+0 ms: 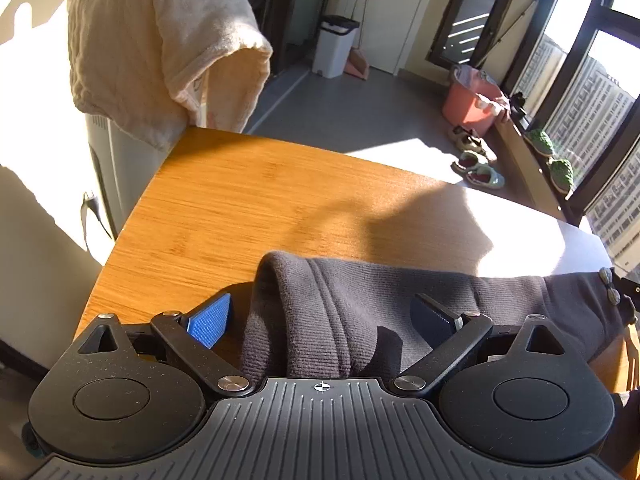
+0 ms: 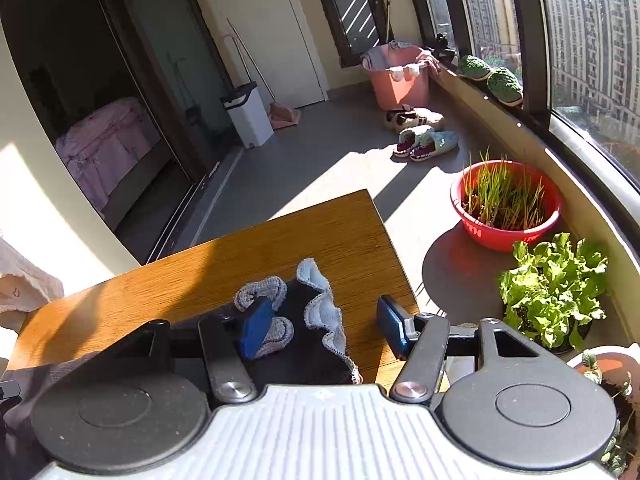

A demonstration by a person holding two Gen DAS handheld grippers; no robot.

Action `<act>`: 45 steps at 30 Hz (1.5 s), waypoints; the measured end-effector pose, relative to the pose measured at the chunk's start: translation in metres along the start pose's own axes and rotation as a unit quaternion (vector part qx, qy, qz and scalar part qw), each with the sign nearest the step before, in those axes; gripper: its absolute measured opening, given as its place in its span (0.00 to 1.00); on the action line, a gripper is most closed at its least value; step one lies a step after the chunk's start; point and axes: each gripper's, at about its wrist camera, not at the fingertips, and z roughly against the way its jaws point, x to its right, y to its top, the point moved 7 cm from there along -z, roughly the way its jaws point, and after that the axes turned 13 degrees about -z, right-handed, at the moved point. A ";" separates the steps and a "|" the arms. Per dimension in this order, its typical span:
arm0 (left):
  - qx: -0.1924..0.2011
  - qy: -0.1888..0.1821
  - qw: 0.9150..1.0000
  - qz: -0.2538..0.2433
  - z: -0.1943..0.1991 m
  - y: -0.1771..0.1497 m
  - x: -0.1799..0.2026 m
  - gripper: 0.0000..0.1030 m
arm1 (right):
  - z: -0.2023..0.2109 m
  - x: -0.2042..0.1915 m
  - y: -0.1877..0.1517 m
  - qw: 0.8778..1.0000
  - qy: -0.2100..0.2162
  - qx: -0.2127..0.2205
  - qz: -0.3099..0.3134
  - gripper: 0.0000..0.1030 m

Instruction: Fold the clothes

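A dark grey knitted garment (image 1: 360, 304) lies folded along the near edge of the wooden table (image 1: 248, 200). My left gripper (image 1: 320, 320) stands open right over it, blue pads on either side of a thick fold, not closed on the cloth. In the right wrist view the same garment's end (image 2: 296, 344) shows black cloth with a frilly light-blue and grey trim (image 2: 320, 300). My right gripper (image 2: 324, 330) is open above that trim, near the table's right corner (image 2: 360, 240). Two round buttons (image 1: 610, 284) show at the garment's right end.
A cream towel (image 1: 160, 48) hangs over a white appliance beside the table's far left corner. On the floor beyond are a white bin (image 1: 334, 46), a pink bucket (image 2: 396, 76) and slippers (image 2: 426, 144). A red bowl of sprouts (image 2: 504, 204) and a leafy potted plant (image 2: 556, 284) stand right of the table.
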 end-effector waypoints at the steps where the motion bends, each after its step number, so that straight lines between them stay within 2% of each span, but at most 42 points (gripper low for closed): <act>1: 0.004 0.003 1.000 -0.007 0.001 -0.001 0.002 0.85 | -0.003 -0.006 -0.001 1.000 0.003 -0.002 0.012 0.59; 2: 0.007 0.005 1.000 -0.015 0.001 0.000 0.005 0.77 | -0.005 -0.012 -0.002 1.000 0.014 -0.009 0.020 0.56; 3: 0.008 0.007 1.000 -0.019 0.001 0.001 0.006 0.72 | -0.007 -0.019 -0.003 0.999 0.026 -0.016 0.029 0.34; 5: 0.022 0.002 1.000 -0.021 0.013 0.004 0.006 0.46 | -0.005 -0.035 -0.004 0.998 0.033 -0.013 0.053 0.08; 6: 0.033 -0.005 0.999 -0.020 0.023 0.006 0.005 0.45 | 0.002 -0.040 -0.002 0.998 0.032 -0.002 0.060 0.06; 9: 0.067 -0.025 0.997 -0.017 0.055 0.011 0.002 0.41 | 0.053 -0.047 0.003 0.994 0.068 0.050 0.071 0.06; 12: 0.109 -0.047 0.993 -0.028 0.109 -0.006 0.004 0.40 | 0.117 -0.032 -0.006 0.987 0.090 0.093 0.092 0.06; 14: 0.119 -0.061 0.990 -0.042 0.139 -0.034 0.010 0.40 | 0.142 -0.015 -0.026 0.985 0.066 0.099 0.124 0.06; 16: 0.109 -0.070 0.990 -0.052 0.156 -0.064 0.015 0.40 | 0.162 0.004 -0.045 0.983 0.038 0.101 0.148 0.07; 19: 0.095 -0.073 0.991 -0.057 0.171 -0.098 0.019 0.40 | 0.183 0.034 -0.063 0.987 0.010 0.102 0.124 0.08; 22: 0.098 -0.074 0.991 -0.052 0.183 -0.108 0.017 0.53 | 0.200 0.057 -0.068 0.991 0.005 0.105 0.081 0.15; 24: 0.104 -0.076 0.990 -0.050 0.185 -0.103 0.022 0.59 | 0.205 0.064 -0.069 0.993 0.017 0.098 0.058 0.26; 28: 0.106 -0.089 0.989 -0.054 0.177 -0.095 0.040 0.75 | 0.200 0.066 -0.077 0.996 0.044 0.074 0.030 0.38; 30: 0.098 -0.098 0.989 -0.060 0.165 -0.095 0.052 0.75 | 0.189 0.063 -0.085 0.997 0.051 0.058 0.021 0.48; 31: 0.092 -0.106 0.988 -0.061 0.158 -0.096 0.059 0.76 | 0.181 0.061 -0.089 0.997 0.051 0.049 0.016 0.50; 32: 0.087 -0.119 0.987 -0.060 0.150 -0.096 0.066 0.77 | 0.172 0.060 -0.093 0.998 0.052 0.038 0.011 0.50; 33: 0.081 -0.138 0.986 -0.054 0.141 -0.098 0.074 0.79 | 0.164 0.057 -0.096 0.998 0.056 0.024 0.005 0.43; 34: 0.076 -0.155 0.984 -0.049 0.134 -0.100 0.081 0.81 | 0.156 0.053 -0.099 0.998 0.062 0.010 0.003 0.32; 35: 0.070 -0.162 0.983 -0.045 0.128 -0.102 0.085 0.82 | 0.152 0.048 -0.101 0.998 0.069 0.002 0.004 0.12; 38: 0.046 -0.150 0.987 -0.042 0.110 -0.109 0.090 0.82 | 0.169 0.030 -0.096 0.995 0.087 0.028 0.027 0.11; 41: 0.048 -0.145 0.987 -0.045 0.107 -0.113 0.084 0.81 | 0.190 0.022 -0.088 0.993 0.099 0.045 0.046 0.11; 43: 0.051 -0.143 0.988 -0.035 0.108 -0.114 0.076 0.81 | 0.188 0.031 -0.096 0.995 0.082 0.024 0.049 0.12; 45: 0.054 -0.138 0.988 -0.032 0.108 -0.114 0.071 0.80 | 0.180 0.044 -0.109 0.997 0.045 0.008 0.061 0.14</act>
